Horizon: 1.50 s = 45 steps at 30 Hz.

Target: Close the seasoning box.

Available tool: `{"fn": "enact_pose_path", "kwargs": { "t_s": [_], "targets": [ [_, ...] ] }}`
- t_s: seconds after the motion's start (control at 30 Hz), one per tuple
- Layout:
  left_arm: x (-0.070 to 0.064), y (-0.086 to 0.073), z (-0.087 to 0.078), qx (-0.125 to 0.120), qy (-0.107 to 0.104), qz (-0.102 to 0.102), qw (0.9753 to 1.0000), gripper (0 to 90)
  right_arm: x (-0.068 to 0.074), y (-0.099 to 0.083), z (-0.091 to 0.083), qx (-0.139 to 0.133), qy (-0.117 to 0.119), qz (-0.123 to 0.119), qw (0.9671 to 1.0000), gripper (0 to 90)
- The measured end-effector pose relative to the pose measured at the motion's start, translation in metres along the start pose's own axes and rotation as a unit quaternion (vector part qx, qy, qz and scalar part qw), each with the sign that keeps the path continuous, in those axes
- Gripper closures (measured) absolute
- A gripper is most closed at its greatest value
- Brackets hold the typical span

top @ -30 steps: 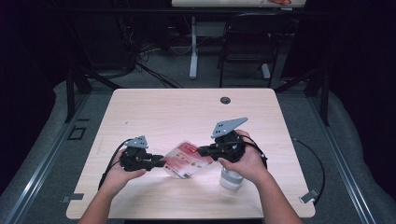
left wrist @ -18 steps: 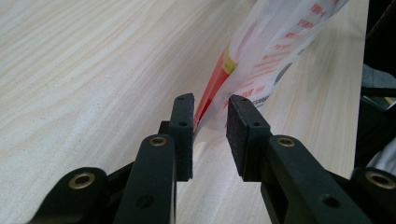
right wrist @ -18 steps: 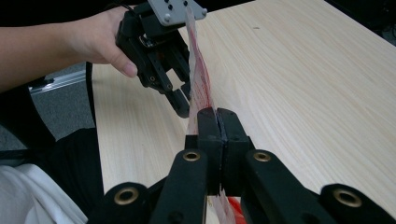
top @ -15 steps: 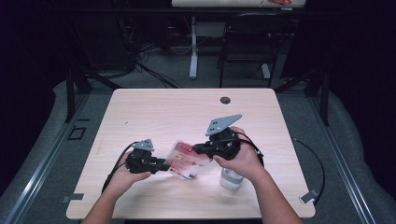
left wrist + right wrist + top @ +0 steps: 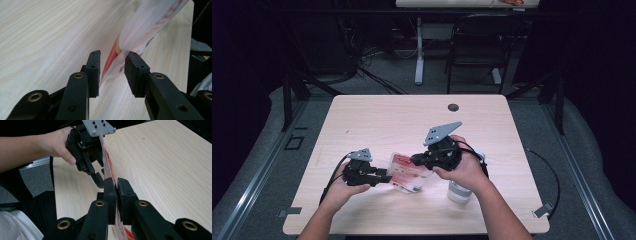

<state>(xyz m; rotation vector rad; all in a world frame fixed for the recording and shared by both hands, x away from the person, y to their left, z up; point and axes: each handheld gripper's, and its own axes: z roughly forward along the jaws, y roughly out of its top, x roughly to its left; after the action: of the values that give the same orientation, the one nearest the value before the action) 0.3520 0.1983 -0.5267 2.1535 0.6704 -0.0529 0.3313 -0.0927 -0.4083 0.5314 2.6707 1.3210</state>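
Red-and-white plastic packet [image 5: 406, 171] is hanging just above the table [image 5: 377, 120], lower centre of the high view, stretched btwn both grippers. Right gripper [image 5: 116, 185] is pinching the packet's edge, jaws nearly closed on the film. Left gripper [image 5: 112, 67] is sitting w/ jaws parted, the packet's end [image 5: 140, 30] passing btwn them, brushing the right pad; no squeeze visible. White bottle [image 5: 458, 190] is standing lower right of centre, under the right hand [image 5: 464, 167]. Left hand [image 5: 343, 186] is gripping at lower left.
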Motion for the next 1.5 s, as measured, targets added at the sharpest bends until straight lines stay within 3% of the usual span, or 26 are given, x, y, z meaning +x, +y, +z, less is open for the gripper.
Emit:
{"fn": "enact_pose_path", "kwargs": {
  "t_s": [0.07, 0.1, 0.43, 0.8, 1.5],
  "targets": [
    [0.000, 0.000, -0.003, -0.003, 0.008, 0.001, 1.0000, 64.3, 0.001, 0.002, 0.003, 0.003, 0.002, -0.004, 1.0000, 85.6],
    [0.000, 0.000, -0.004, -0.005, 0.001, 0.001, 1.0000, 63.6, 0.002, 0.003, 0.004, 0.002, 0.004, -0.004, 1.0000, 85.1],
    [-0.001, 0.001, -0.011, -0.013, 0.007, 0.005, 0.9999, 56.0, 0.005, 0.011, 0.017, 0.000, 0.011, -0.005, 0.9999, 81.2],
    [-0.001, 0.001, -0.016, -0.028, 0.009, 0.005, 0.9996, 54.6, 0.007, 0.017, 0.022, 0.004, 0.013, -0.006, 0.9999, 79.4],
    [0.000, 0.000, -0.019, -0.029, 0.015, -0.001, 0.9995, 52.4, 0.008, 0.018, 0.028, -0.005, 0.014, 0.000, 0.9999, 72.9]
  ]
}}
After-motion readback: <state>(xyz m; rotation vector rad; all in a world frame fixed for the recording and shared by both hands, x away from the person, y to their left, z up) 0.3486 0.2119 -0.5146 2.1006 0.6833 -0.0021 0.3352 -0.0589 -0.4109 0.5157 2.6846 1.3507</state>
